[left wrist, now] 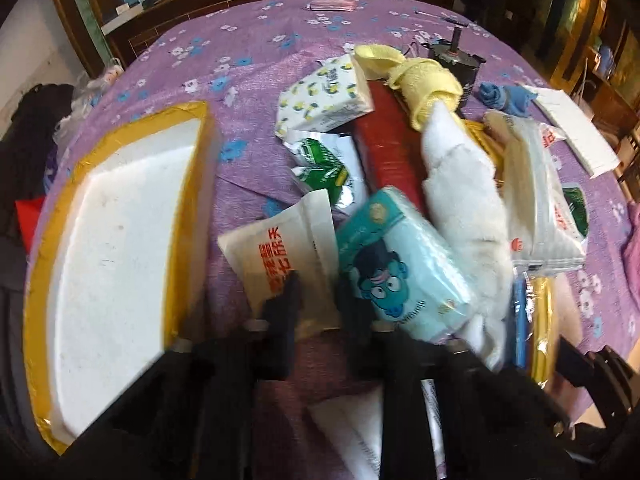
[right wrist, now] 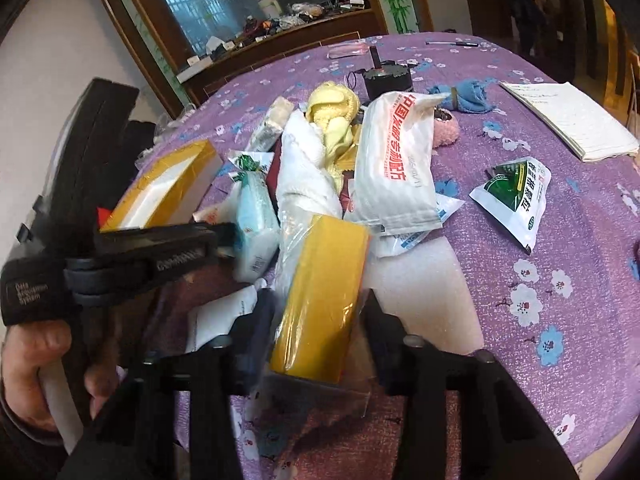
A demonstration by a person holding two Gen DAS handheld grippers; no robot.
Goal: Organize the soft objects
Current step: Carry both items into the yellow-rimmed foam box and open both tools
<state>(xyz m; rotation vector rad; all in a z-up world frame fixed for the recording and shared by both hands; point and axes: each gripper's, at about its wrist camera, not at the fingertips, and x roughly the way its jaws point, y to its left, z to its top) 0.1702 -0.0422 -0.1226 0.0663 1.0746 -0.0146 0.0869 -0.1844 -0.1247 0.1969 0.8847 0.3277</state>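
Left wrist view: the left gripper points steeply down into the pile, and its two fingers straddle the right edge of the white packet with red lettering. Blur hides the pad contact, but we read the jaws as closed on that thin edge. The teal tissue pack lies just to the right of the tool, touching the packet. The foam box with yellow taped rims sits to the tool's left, near but apart from it.

In the right wrist view, the right gripper stands about half apart, with the wrapped yellow block between its fingers. We cannot tell whether the pads press on the wrap. A white foam sheet lies just right of this tool, and the white towel lies directly ahead.

We judge the step in hand to be the pick-up of two soft items, with sorting barely begun. The next move calls for a firm pinch on each item, then a clean lift that does not drag neighbouring packs.
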